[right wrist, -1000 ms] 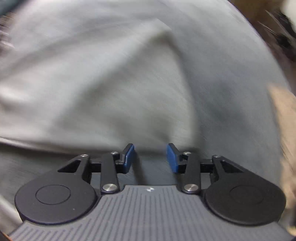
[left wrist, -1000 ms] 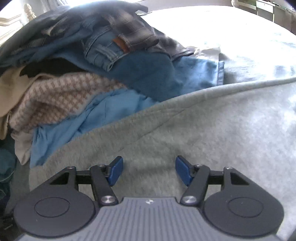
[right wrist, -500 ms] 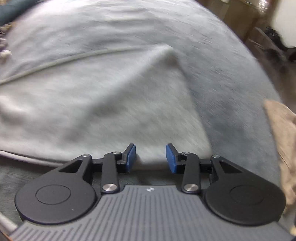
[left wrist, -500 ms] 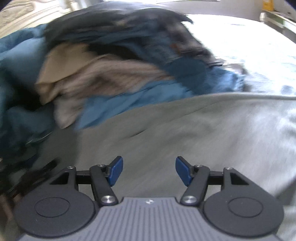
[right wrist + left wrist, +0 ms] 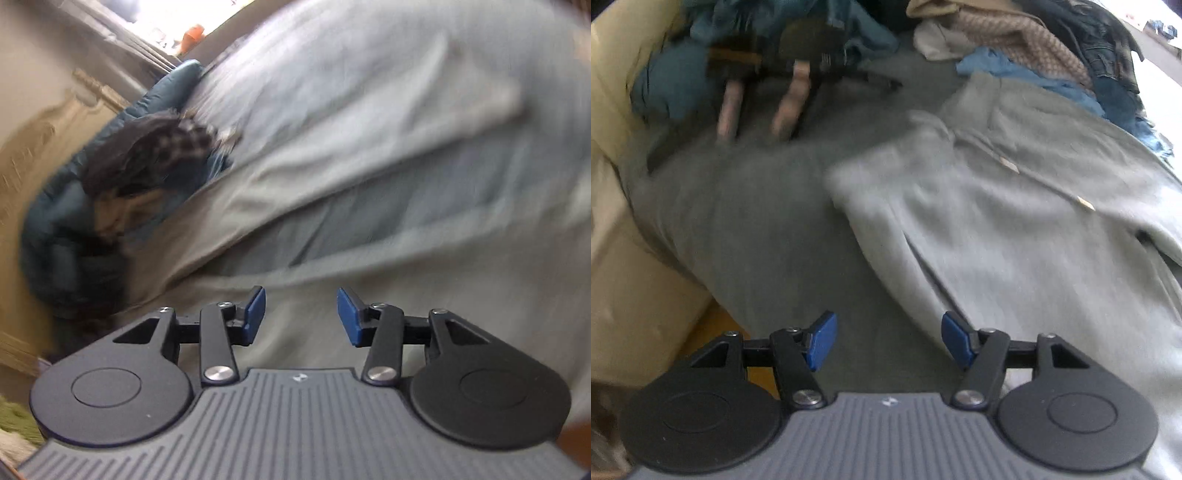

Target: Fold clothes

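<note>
A light grey sweatshirt lies spread on a darker grey bed cover, filling the right half of the left wrist view. My left gripper hangs open above the cover beside the garment's near edge, nothing between its blue pads. In the blurred right wrist view the same grey sweatshirt runs across the bed. My right gripper is over it with its jaws opening and nothing between them.
A heap of unfolded clothes, beige knit, blue and denim, lies at the back right. Two wooden-handled objects lie blurred at the back left. A cream headboard borders the left. A teal quilt and a checked garment lie by the headboard.
Both grippers swung away fast and rolled. The left view shifted from the clothes heap to the bed's edge and the sweatshirt's side. The right gripper's jaws widened.
</note>
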Available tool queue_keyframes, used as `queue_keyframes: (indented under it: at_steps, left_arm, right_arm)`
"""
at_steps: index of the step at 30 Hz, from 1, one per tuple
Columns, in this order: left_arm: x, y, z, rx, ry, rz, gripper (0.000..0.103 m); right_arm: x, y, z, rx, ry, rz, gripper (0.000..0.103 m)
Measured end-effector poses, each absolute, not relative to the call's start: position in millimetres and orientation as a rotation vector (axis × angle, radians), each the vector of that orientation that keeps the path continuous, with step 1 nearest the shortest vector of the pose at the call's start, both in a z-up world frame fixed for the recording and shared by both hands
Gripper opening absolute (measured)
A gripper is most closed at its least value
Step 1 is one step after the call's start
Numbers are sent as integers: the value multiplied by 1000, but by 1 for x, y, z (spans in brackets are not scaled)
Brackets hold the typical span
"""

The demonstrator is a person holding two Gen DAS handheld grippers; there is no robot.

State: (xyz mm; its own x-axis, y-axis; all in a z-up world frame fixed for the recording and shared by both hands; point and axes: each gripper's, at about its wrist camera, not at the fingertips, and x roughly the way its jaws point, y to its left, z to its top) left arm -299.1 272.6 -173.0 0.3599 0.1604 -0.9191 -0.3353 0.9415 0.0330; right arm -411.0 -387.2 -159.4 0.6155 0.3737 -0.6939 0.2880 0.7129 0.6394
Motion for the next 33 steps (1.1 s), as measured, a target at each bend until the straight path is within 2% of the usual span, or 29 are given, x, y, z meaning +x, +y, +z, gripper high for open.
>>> queue_keyframes:
  at_steps: [3,7,13,15,17,20,33]
  left_arm:
    - [-317,264,-188,-280,1163,286,64]
    - [-322,254,-204,-395,1145,195,64]
    - [-314,245,-229,-463,1161,170,62]
    - [-310,242,-229,-455,1147,183,57]
    - [-307,243,-226,-455,1126,187,42]
    - [-299,247,-224,-470,1127,190,35]
    - [-283,252,-225,-446,1133,219,22]
  right_arm:
    - [-434,-367,-205,1035,999,51,44]
    - [-463,-344,-251,1180,1052,-1,44]
    - [-486,-343,-293,1349,1023,-72,47]
    - [-489,-345,-305,1382,1004,-108,49]
    - [-495,-349,-314,1435,962,-148,49]
    - [-504,-351,-323,1512,897,-200,50]
    - [-519,-353,-338,1643,687,-343,51]
